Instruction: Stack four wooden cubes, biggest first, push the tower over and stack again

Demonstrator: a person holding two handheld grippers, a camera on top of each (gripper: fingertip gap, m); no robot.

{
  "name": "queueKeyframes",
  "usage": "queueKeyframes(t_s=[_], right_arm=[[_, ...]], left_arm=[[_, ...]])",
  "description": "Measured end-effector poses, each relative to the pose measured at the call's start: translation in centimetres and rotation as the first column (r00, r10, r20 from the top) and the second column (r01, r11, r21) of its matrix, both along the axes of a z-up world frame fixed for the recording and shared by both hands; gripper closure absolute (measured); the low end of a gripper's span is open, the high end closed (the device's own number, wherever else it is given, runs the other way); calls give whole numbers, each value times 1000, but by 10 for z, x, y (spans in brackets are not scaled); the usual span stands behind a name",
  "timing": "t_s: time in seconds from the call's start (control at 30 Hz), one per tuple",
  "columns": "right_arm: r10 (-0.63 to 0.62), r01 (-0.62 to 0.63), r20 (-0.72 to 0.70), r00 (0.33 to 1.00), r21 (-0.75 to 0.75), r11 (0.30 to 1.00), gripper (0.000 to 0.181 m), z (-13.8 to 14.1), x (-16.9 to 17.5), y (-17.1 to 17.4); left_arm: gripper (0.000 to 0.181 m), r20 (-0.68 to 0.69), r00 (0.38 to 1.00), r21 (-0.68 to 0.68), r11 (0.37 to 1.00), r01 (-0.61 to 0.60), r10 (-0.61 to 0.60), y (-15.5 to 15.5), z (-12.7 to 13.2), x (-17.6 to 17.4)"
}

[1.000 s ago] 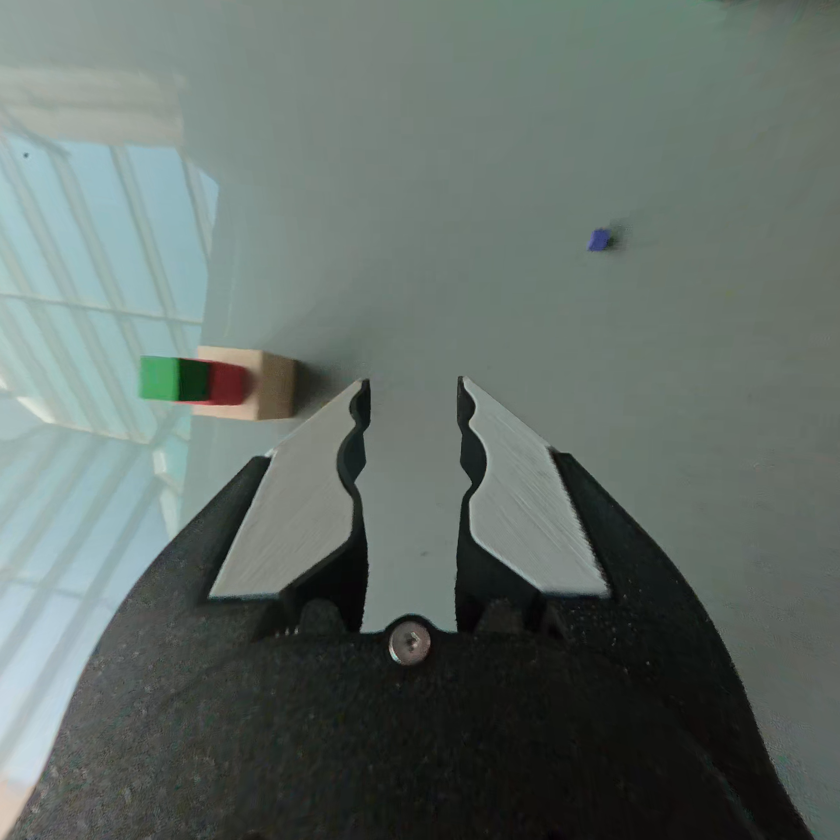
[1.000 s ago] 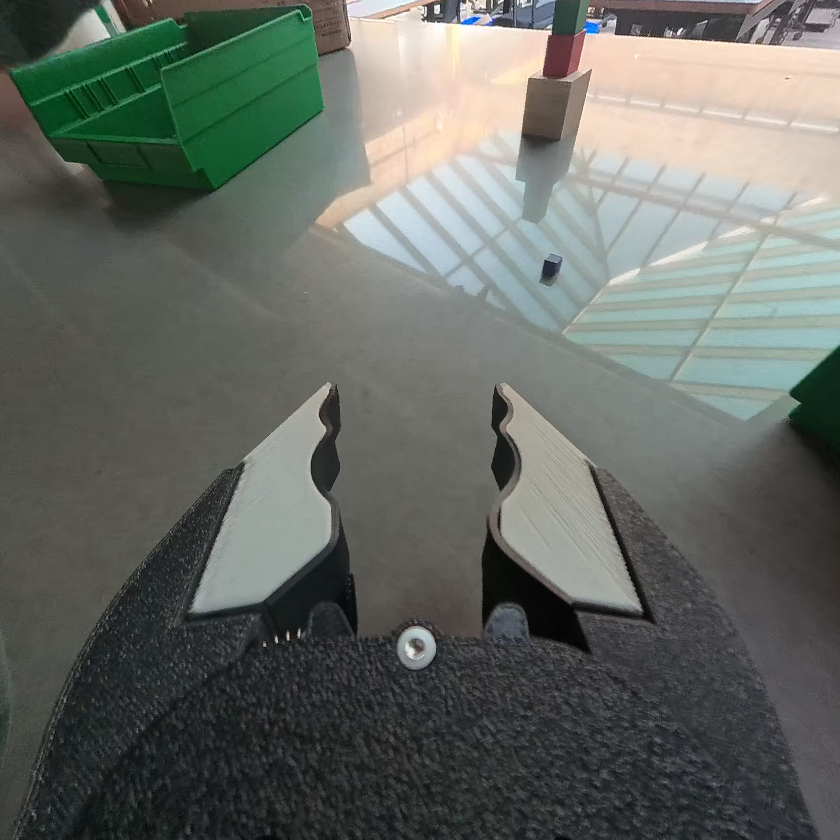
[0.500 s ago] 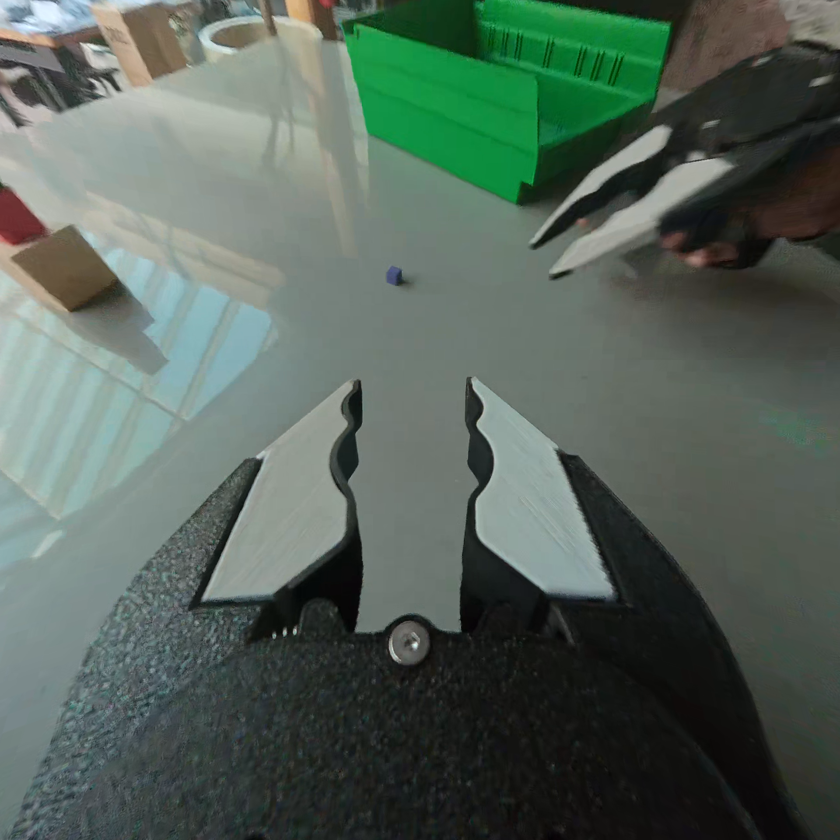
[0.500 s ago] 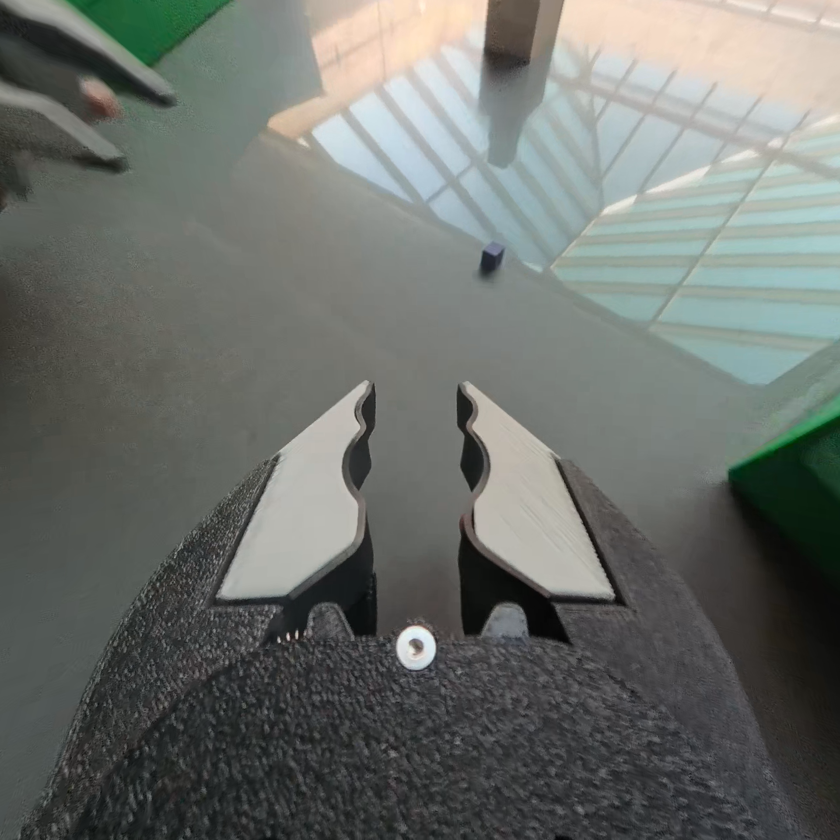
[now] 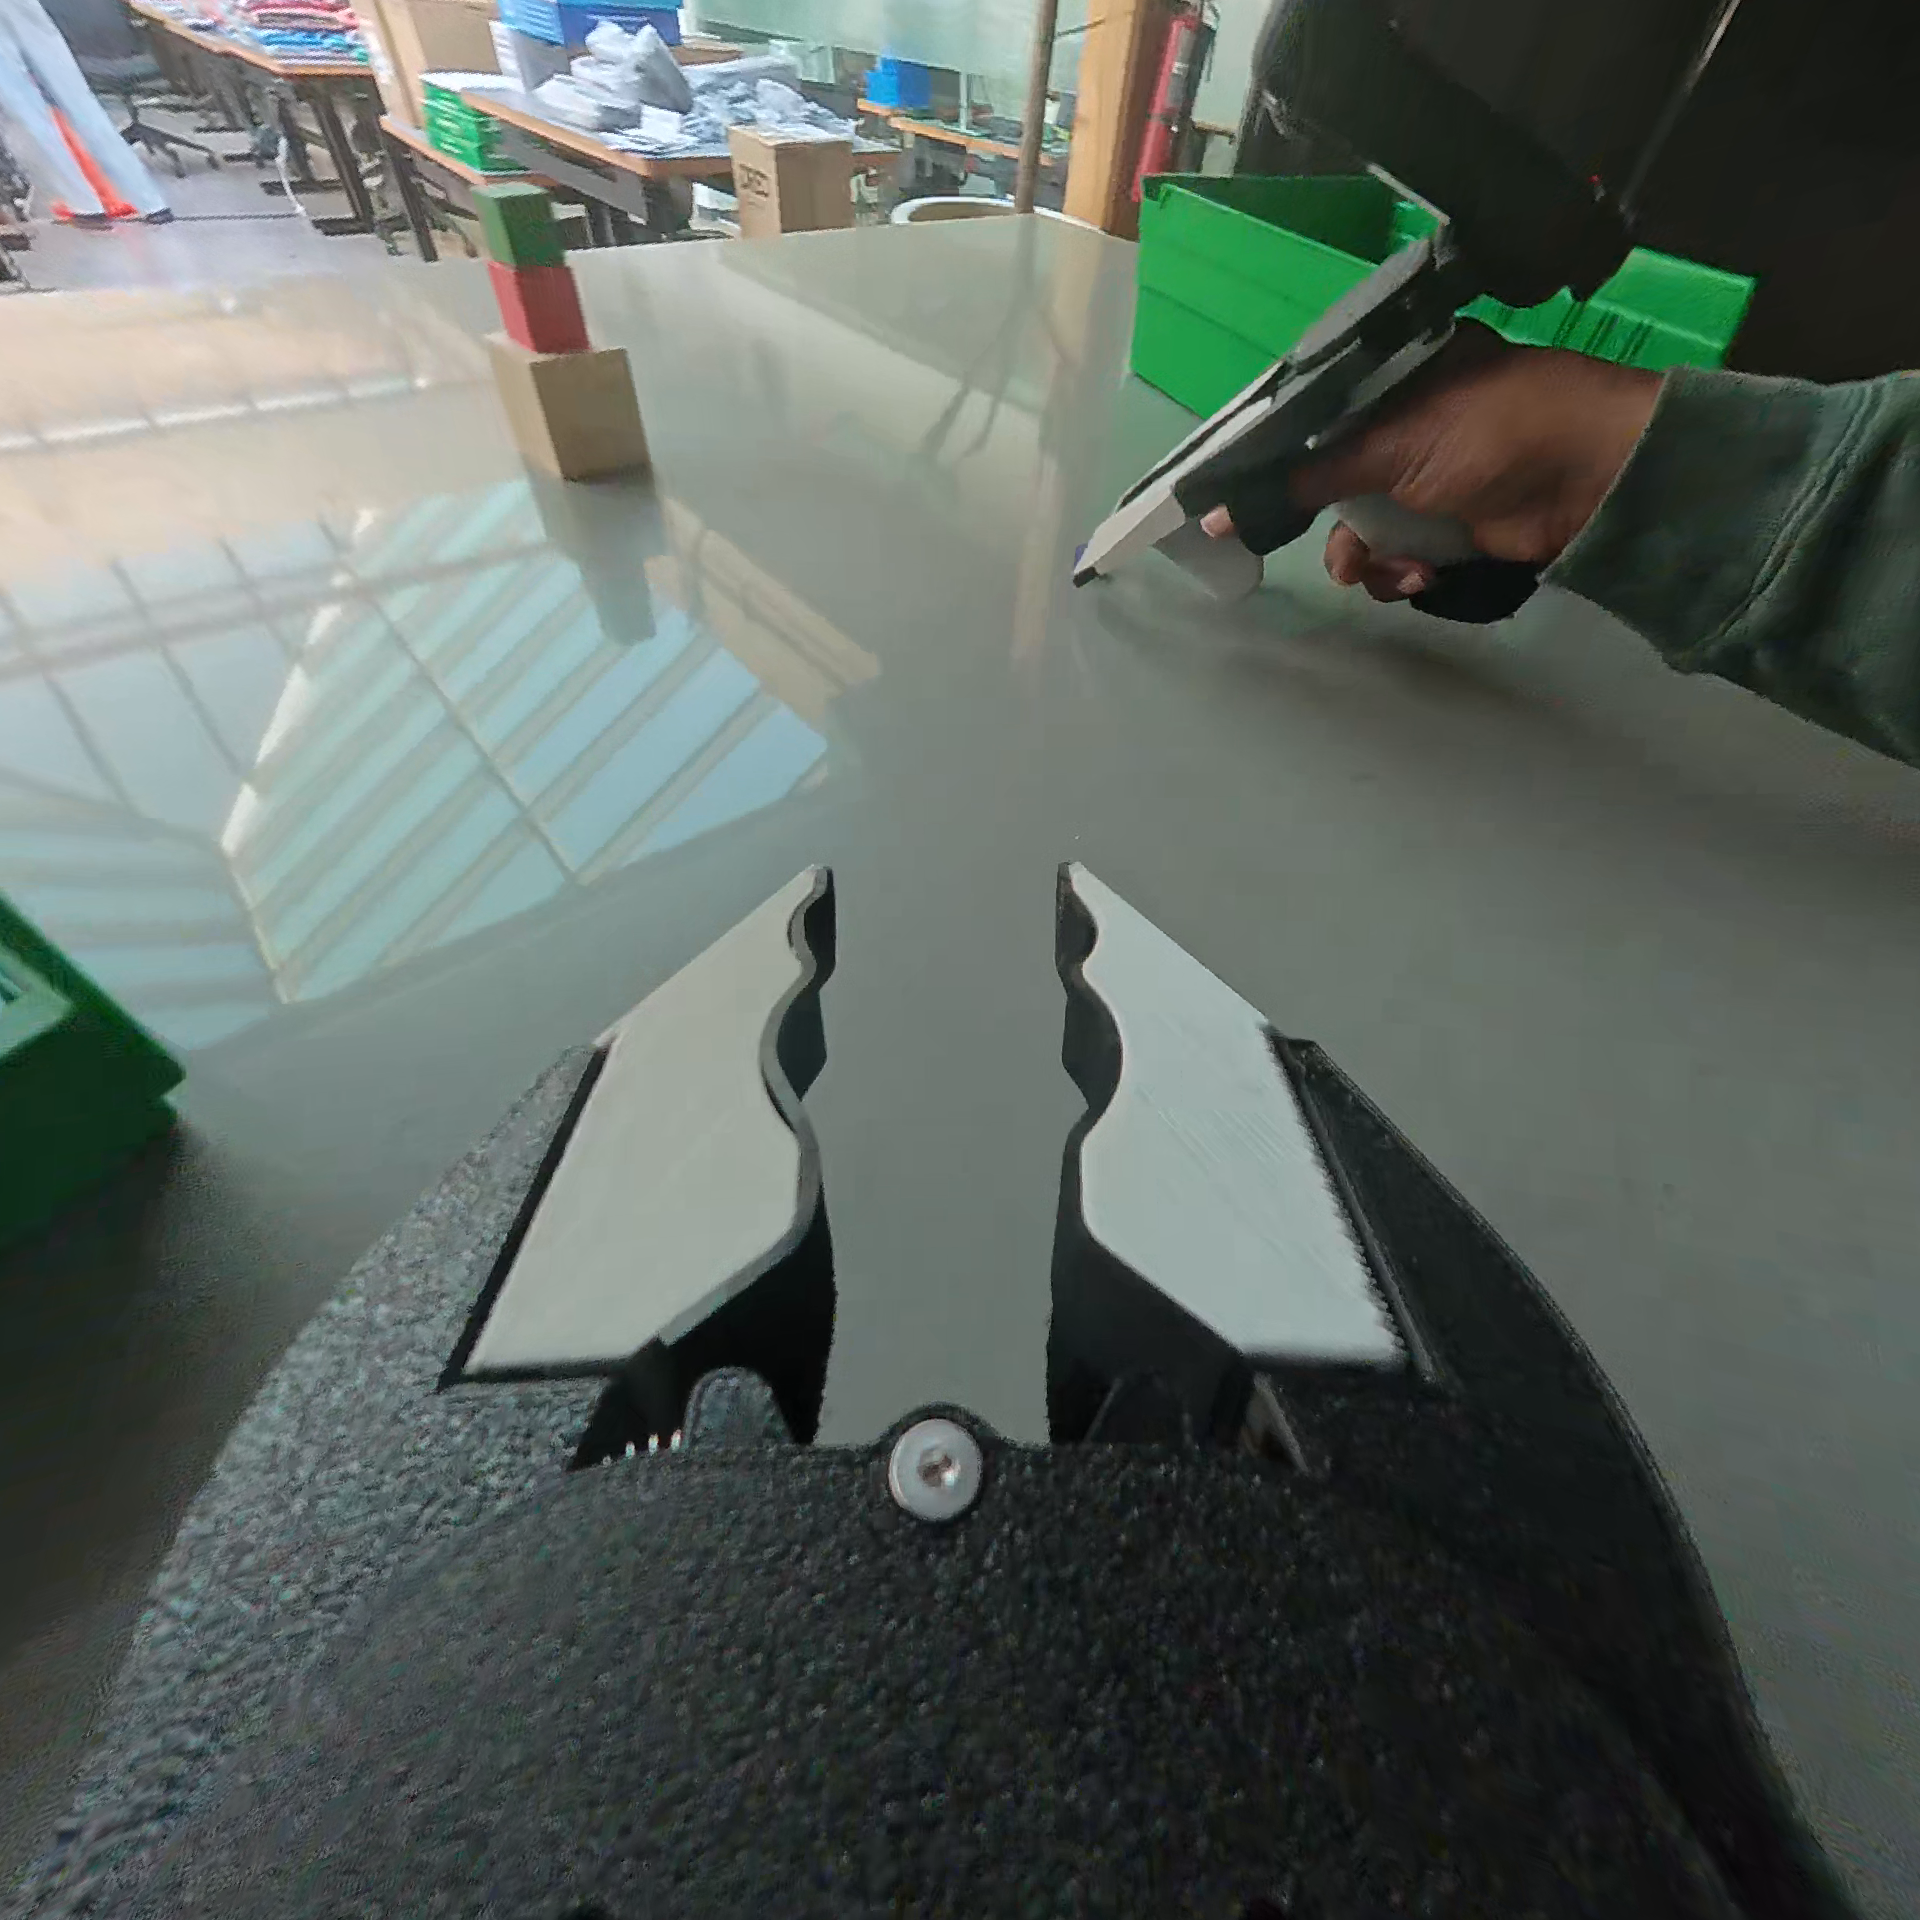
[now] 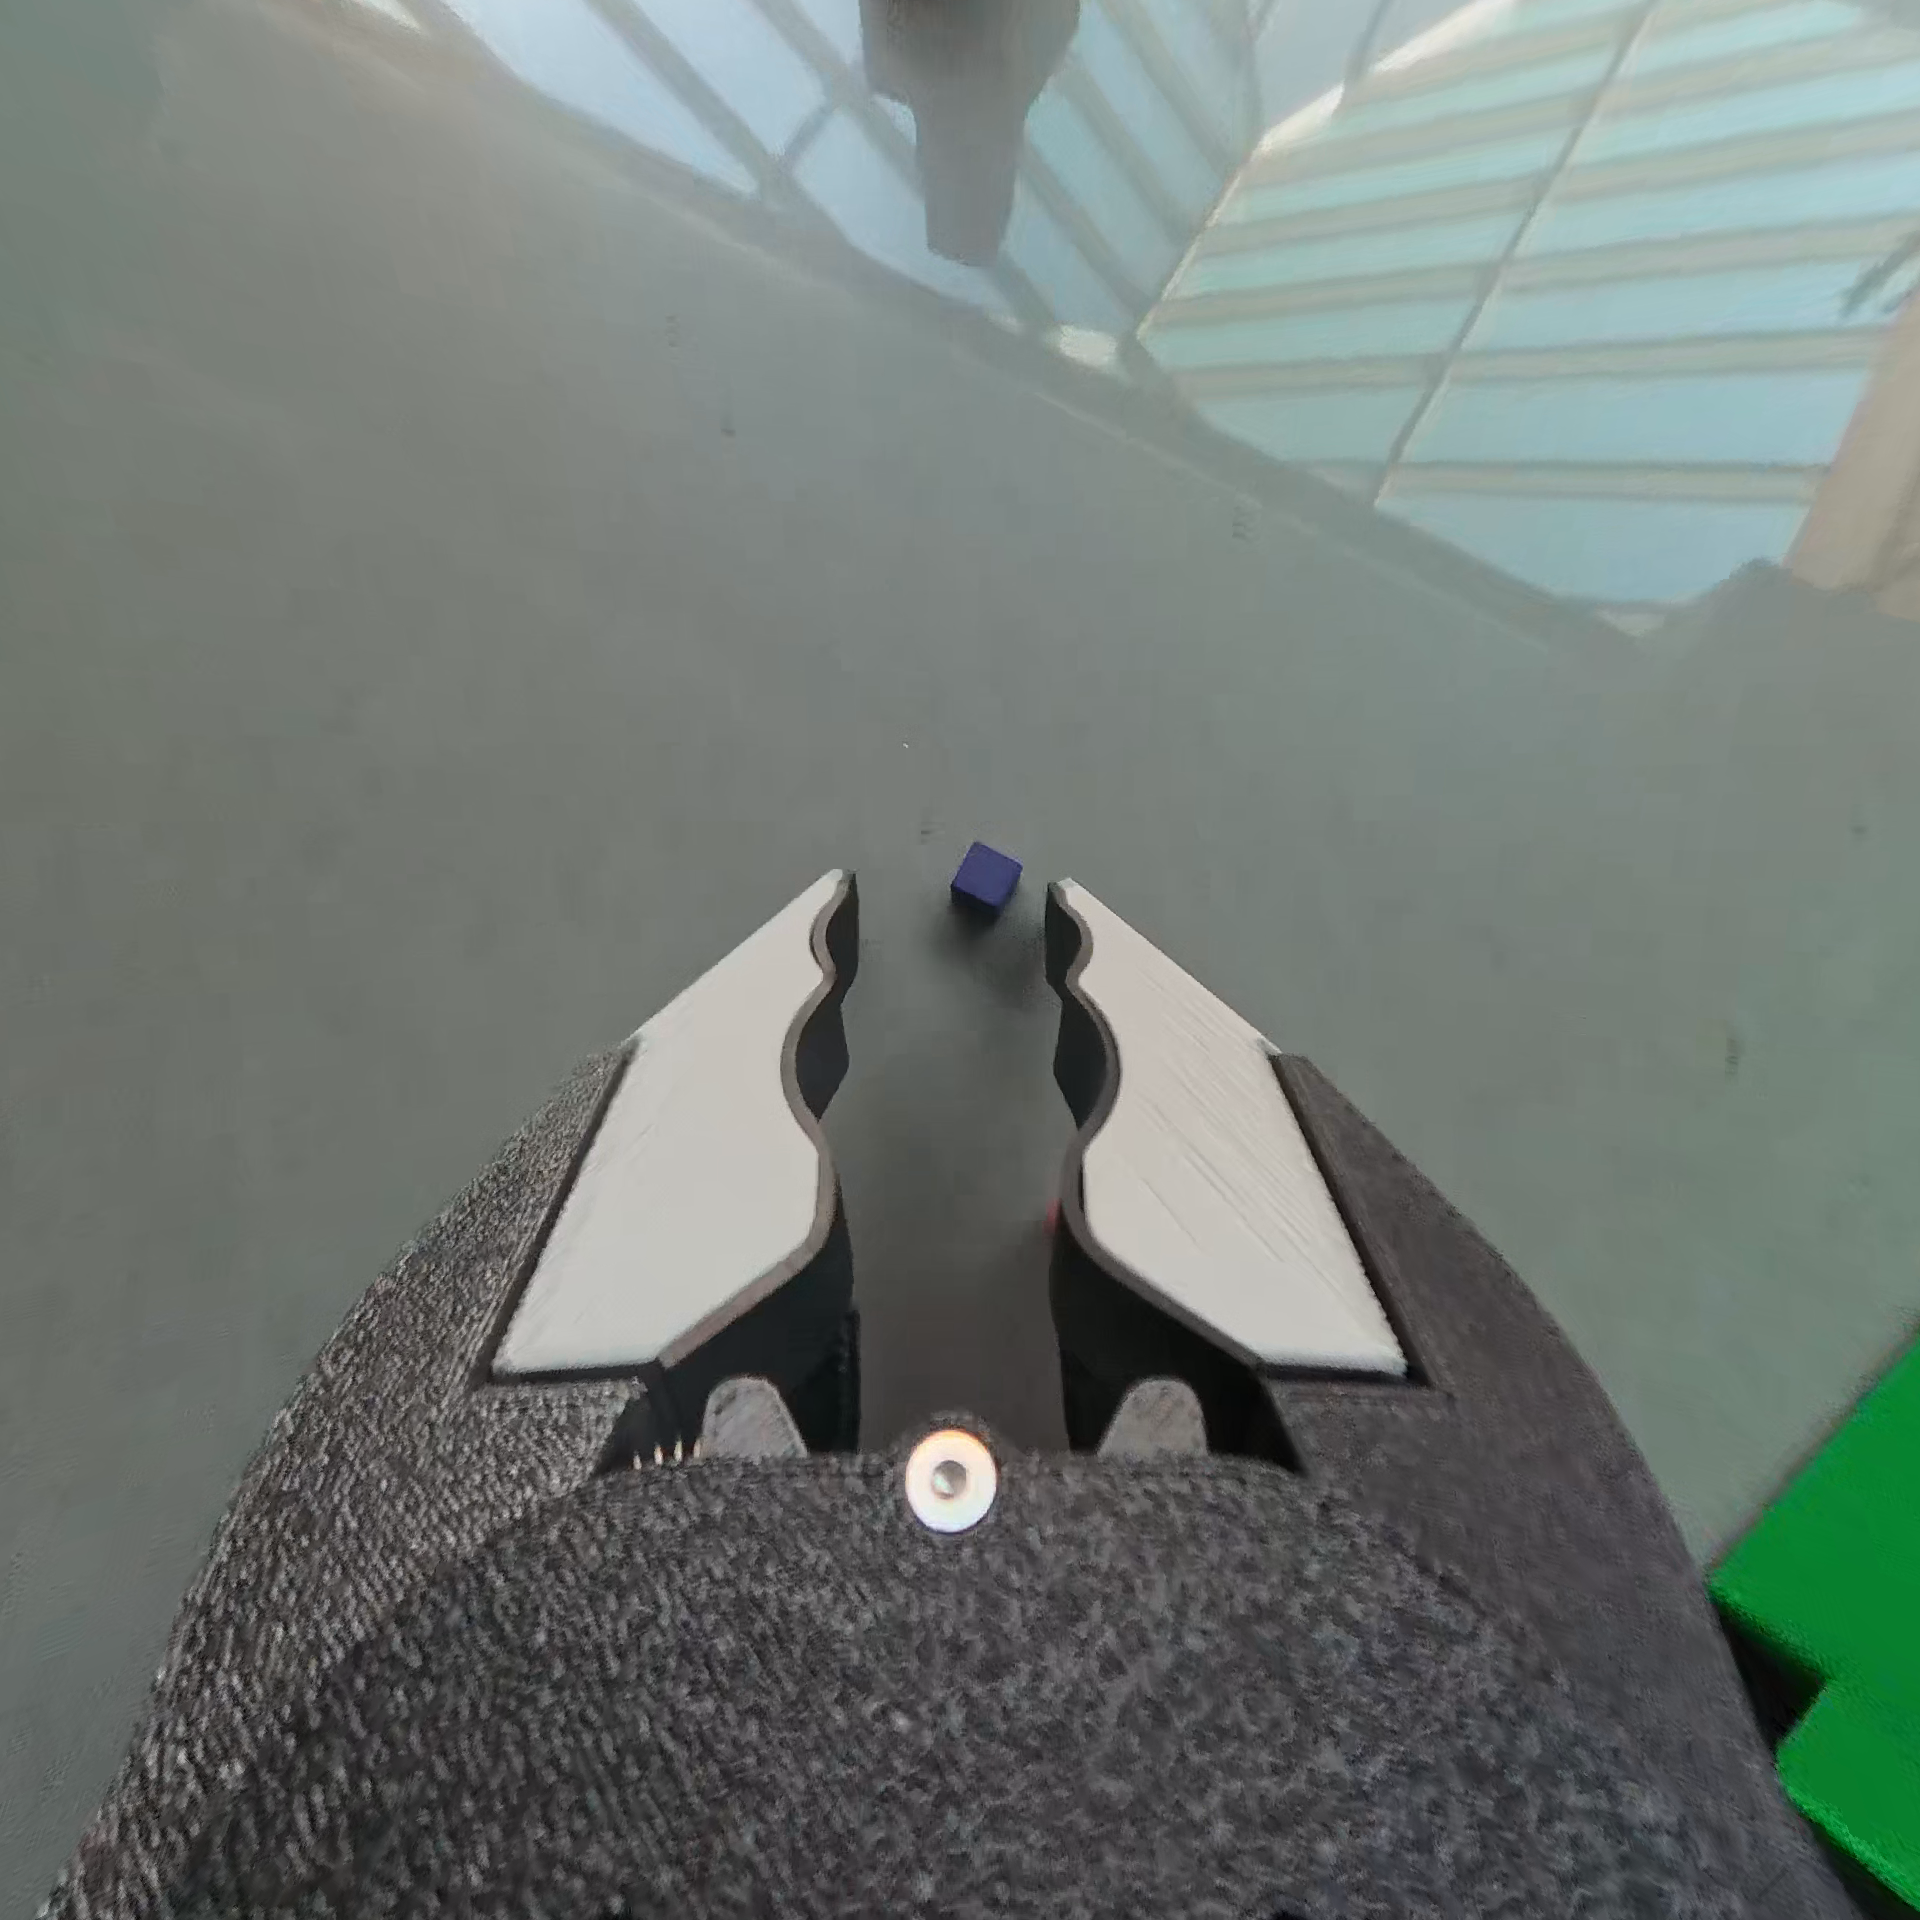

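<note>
Blue and very small, a plastic cube (image 6: pixel 985 881) sits on the glossy grey tabletop (image 6: pixel 416 727), just at the mouth of the right gripper (image 6: pixel 951 891), whose white-faced fingers stand apart on either side of it without touching it. Seen from the left wrist, that gripper's tips are lowered close to the table surface. The left gripper (image 5: pixel 943 883) hangs with its fingers spread over bare table, holding nothing, well apart from the cube. Farther off stands a tower of blocks: a green cube (image 5: pixel 523 223) on a red cube (image 5: pixel 540 304) on a plain wooden block (image 5: pixel 574 407). A green plastic bin (image 5: pixel 1299 281) sits behind the person's hand (image 5: pixel 1475 468).
</note>
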State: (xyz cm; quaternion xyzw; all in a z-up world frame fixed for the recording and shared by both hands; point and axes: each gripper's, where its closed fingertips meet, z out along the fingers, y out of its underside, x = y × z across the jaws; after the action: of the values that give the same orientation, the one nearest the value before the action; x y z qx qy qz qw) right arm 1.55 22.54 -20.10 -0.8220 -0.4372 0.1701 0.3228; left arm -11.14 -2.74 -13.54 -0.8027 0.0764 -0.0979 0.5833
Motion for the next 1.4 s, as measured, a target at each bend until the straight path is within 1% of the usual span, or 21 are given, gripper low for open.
queueKeyframes(t_s=[0.17, 0.4, 0.67, 0.7, 0.73, 0.77, 0.8, 0.83, 0.87, 0.9, 0.93, 0.97, 1.0, 1.03, 1.1, 1.17, 1.2, 1.23, 1.3, 1.33, 1.4], right_arm=[[-57, 57, 21, 998, -23, 998, 154, -2, 2, 4], [-115, 116, 43, 992, -13, 993, 161, -3, 4, 7], [-148, 148, 53, 988, 0, 989, 161, -4, 4, 7], [-146, 146, 56, 988, 5, 989, 162, -4, 4, 8], [-140, 139, 59, 988, 13, 990, 171, -4, 4, 8], [-127, 127, 53, 990, 13, 992, 171, -4, 3, 8], [-109, 109, 21, 994, 2, 994, 171, -1, 0, 8], [-74, 73, -57, 996, -16, 997, 171, 8, -6, 3], [-19, 12, -168, 986, -39, 999, 171, 23, -15, -6], [35, -57, -298, 954, -66, 996, 171, 41, -23, -19], [85, -140, -435, 896, -95, 986, 171, 64, -30, -36], [133, -237, -567, 813, -113, 965, 171, 88, -34, -56], [163, -330, -679, 716, -123, 936, 172, 113, -35, -77], [171, -412, -769, 615, -129, 902, 172, 135, -33, -98], [124, -543, -889, 441, -154, 825, 171, 167, -25, -134], [12, -656, -956, 293, -192, 730, 172, 189, -17, -166], [-47, -696, -971, 235, -202, 689, 171, 196, -13, -178], [-97, -723, -975, 198, -212, 658, 171, 200, -10, -188], [-173, -754, -974, 148, -224, 617, 171, 203, -7, -204], [-205, -764, -970, 132, -232, 602, 171, 203, -7, -209], [-243, -778, -962, 124, -246, 578, 171, 202, -7, -221]], left_arm=[[141, 67, 998, 39, 999, -19, 16, 1, 8, -8], [141, 145, 989, 77, 997, -4, -7, 3, 16, -13], [142, 220, 975, 125, 992, 5, -33, -3, 26, -18], [142, 225, 974, 124, 992, 9, -37, -3, 26, -18], [142, 230, 972, 123, 992, 14, -42, -4, 26, -17], [142, 232, 971, 121, 992, 22, -50, -4, 26, -16], [141, 231, 971, 119, 992, 31, -59, -4, 26, -15], [141, 227, 971, 119, 992, 44, -70, -4, 26, -13], [140, 217, 973, 118, 991, 57, -82, -5, 26, -10], [139, 200, 975, 121, 990, 68, -92, -5, 26, -8], [138, 185, 977, 130, 988, 82, -106, -5, 28, -5], [138, 172, 977, 145, 984, 104, -128, -5, 31, 0], [138, 159, 975, 166, 978, 126, -153, -5, 36, 5], [138, 141, 974, 192, 970, 150, -178, -5, 42, 11], [145, 82, 971, 260, 946, 195, -223, -3, 59, 24], [153, 6, 958, 337, 903, 268, -287, -4, 79, 42], [154, -29, 948, 361, 881, 305, -317, -4, 87, 52], [154, -58, 938, 375, 864, 337, -341, -2, 95, 61], [154, -107, 921, 396, 833, 385, -375, 1, 109, 77], [154, -129, 913, 407, 819, 405, -387, 2, 115, 84], [154, -174, 893, 415, 792, 448, -415, 4, 125, 98]])
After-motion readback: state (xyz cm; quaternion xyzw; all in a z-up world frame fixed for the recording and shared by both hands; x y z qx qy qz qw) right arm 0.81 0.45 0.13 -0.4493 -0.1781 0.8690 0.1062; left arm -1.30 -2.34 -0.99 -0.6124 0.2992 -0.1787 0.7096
